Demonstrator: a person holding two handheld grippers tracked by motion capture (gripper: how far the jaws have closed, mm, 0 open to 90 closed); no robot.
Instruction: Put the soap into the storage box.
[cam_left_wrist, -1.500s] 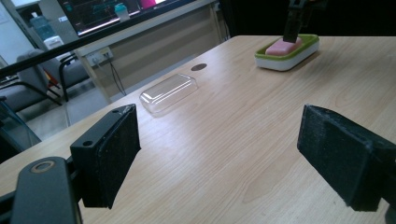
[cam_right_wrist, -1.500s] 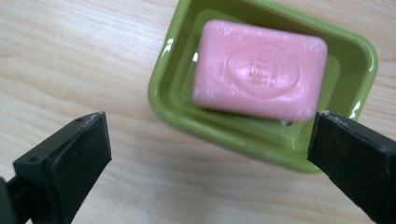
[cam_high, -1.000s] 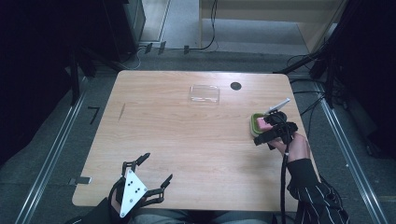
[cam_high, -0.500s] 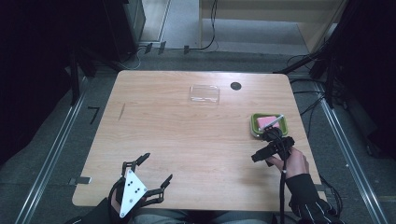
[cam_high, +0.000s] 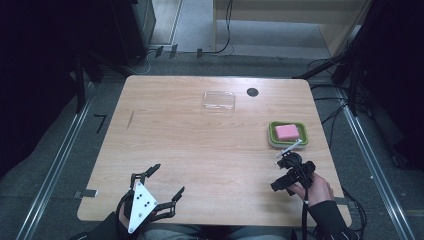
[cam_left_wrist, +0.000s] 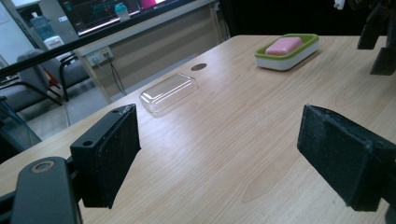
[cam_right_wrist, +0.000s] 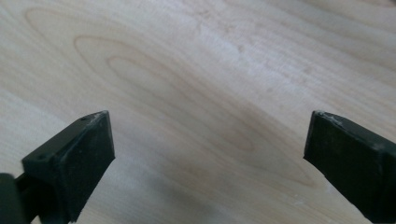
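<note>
Pink soap: lies in green dish, right of frame.
Right gripper: below dish, jaws apart, just been closing, nothing between.
Left gripper: lower left, jaws wide, empty.

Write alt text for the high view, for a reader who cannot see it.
A pink soap bar sits in a green dish near the wooden table's right edge, with the open right gripper just in front of it. A clear lid lies farther back; the open left gripper rests front left.
</note>
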